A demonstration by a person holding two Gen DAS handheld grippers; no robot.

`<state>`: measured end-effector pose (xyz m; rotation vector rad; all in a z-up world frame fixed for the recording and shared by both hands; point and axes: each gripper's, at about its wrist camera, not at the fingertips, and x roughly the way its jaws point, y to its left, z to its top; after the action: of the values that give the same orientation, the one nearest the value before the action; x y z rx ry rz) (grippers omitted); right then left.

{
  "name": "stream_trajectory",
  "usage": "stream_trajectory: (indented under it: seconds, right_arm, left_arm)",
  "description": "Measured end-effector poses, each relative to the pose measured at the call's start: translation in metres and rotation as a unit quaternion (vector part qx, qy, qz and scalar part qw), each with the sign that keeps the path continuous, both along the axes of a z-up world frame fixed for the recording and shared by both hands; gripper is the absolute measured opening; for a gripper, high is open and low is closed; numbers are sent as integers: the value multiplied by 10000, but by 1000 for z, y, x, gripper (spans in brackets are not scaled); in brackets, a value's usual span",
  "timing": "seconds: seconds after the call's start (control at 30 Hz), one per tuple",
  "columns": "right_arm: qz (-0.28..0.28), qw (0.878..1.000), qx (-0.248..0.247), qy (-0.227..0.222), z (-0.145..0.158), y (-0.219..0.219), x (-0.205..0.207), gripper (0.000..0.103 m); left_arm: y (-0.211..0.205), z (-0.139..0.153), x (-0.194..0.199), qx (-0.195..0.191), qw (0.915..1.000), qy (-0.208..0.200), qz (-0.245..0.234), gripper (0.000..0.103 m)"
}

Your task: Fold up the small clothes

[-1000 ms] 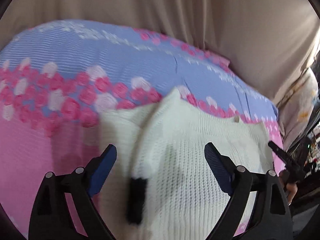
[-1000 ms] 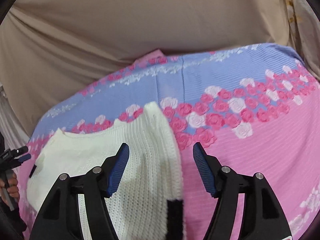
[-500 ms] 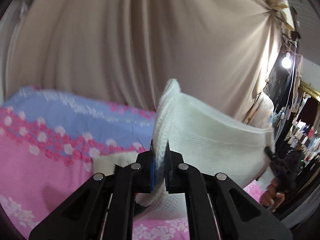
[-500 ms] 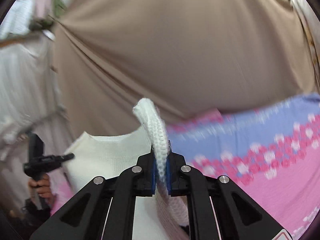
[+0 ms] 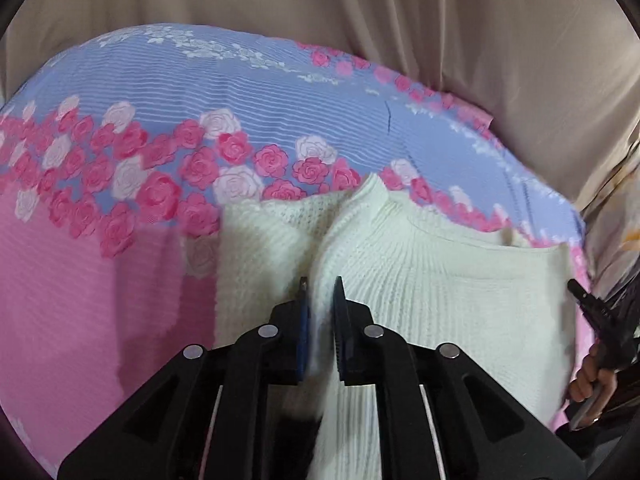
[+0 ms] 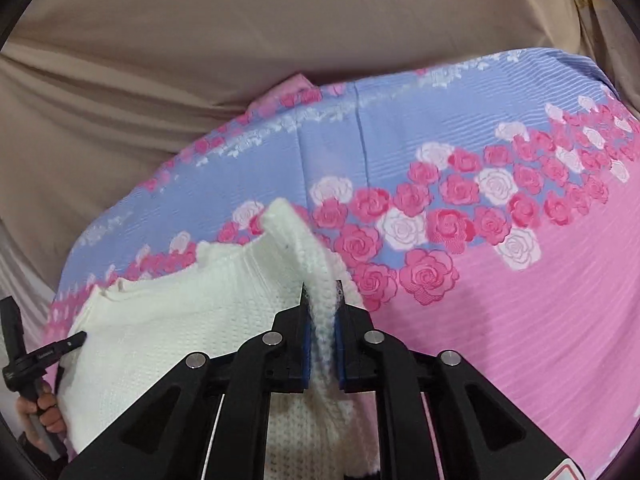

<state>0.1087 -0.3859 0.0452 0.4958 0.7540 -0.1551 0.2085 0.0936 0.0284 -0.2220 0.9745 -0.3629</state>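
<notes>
My left tool [image 5: 319, 294] pinches a raised fold of the white knit sweater [image 5: 432, 280] between its blue pads, and my right tool [image 6: 321, 300] is pressed together on the sweater's [image 6: 192, 328] other edge the same way. The sweater spreads out from both tools across the bed, lying on a bedspread [image 5: 120, 280] that is pink close to me, with a band of roses and then blue further off. A beige curtain [image 6: 200, 40] hangs behind the bed.
</notes>
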Motion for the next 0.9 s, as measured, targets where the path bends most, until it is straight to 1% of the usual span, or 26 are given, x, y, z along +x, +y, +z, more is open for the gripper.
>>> stream_trajectory:
  seconds: [0.03,0.07,0.1,0.13,0.17,0.2,0.23,0.33,0.37,0.4,0.43,0.47,0.5,0.53,0.57,0.6,0.63,0.67,0.7,0.73,0.77,0.83,0.87,0.9]
  right_arm:
    - [-51,9999,-25,-144,8,0,-12,18]
    - [-96,9997,-54,-233,16,-1,-25,28]
    - [-147,9994,-59,-292,20,-3,-40,42]
    - [-193,9993,-56,-327,23,-4,-56,48]
    - [-212,9993,-66,-312,23,-5,-69,54]
    - [-210,9995,-87,-219,19,-5,-87,54]
    - [-178,9998,-82,-80,12,-3,-105,54]
    - [-4,9996,165,247,-14,10,-151,57]
    - [73,9990,301,308,-22,16,-162,60]
    - [110,9981,462,386,-31,22,-171,63]
    - [126,9968,638,463,-40,27,-177,63]
    - [112,9960,776,427,-44,32,-180,66]
    - [49,9970,718,295,-43,35,-182,67]
    - [97,9967,769,255,-44,38,-178,67]
    - [145,9956,901,214,-45,39,-175,66]
    - [111,9941,1075,110,-46,38,-169,54]
    - [106,9925,1219,54,-48,38,-163,37]
    - [90,9916,1283,120,-49,37,-157,15]
    - [4,9912,1318,94,-45,35,-158,14]
    - [-80,9909,1341,-42,-38,32,-162,13]
    - [-120,9920,1235,-214,-27,31,-172,12]
    - [-219,9949,927,-321,-8,28,-195,11]
    - [-214,9955,876,-305,-2,28,-208,11]
    - [-219,9963,791,-240,1,29,-218,11]
  left_arm:
    - [6,5,-11,-6,10000,-53,19,17]
    - [14,11,-24,17,9999,-116,24,27]
    - [22,15,-39,20,9998,-173,10,34]
    - [28,16,-53,48,9998,-197,8,45]
    - [34,14,-72,81,9998,-170,29,53]
    - [38,10,-89,61,9999,-108,40,57]
    - [43,3,-108,-39,10000,10,49,62]
    - [42,-20,-133,-317,9989,342,-24,65]
    - [38,-31,-136,-435,9979,482,-34,65]
    - [36,-34,-140,-490,9978,445,2,66]
    - [33,-32,-141,-464,9986,260,59,67]
    - [27,-31,-137,-456,9987,224,10,66]
    - [23,-30,-132,-526,9984,229,-12,65]
    - [20,-29,-128,-590,9980,219,14,54]
    - [17,-28,-121,-597,9978,293,-5,31]
    - [16,-26,-118,-626,9973,362,-82,21]
    - [17,-23,-118,-633,9973,378,-61,20]
    - [21,-16,-121,-605,9977,318,-19,18]
    - [26,-8,-128,-514,9984,227,-15,18]
    - [32,-2,-135,-451,9988,182,-2,16]
    - [39,2,-145,-393,9990,214,-16,15]
    - [49,1,-163,-311,9988,364,-29,14]
    - [53,-6,-175,-216,9983,543,-59,14]
    - [57,-14,-185,-199,9972,713,-80,14]
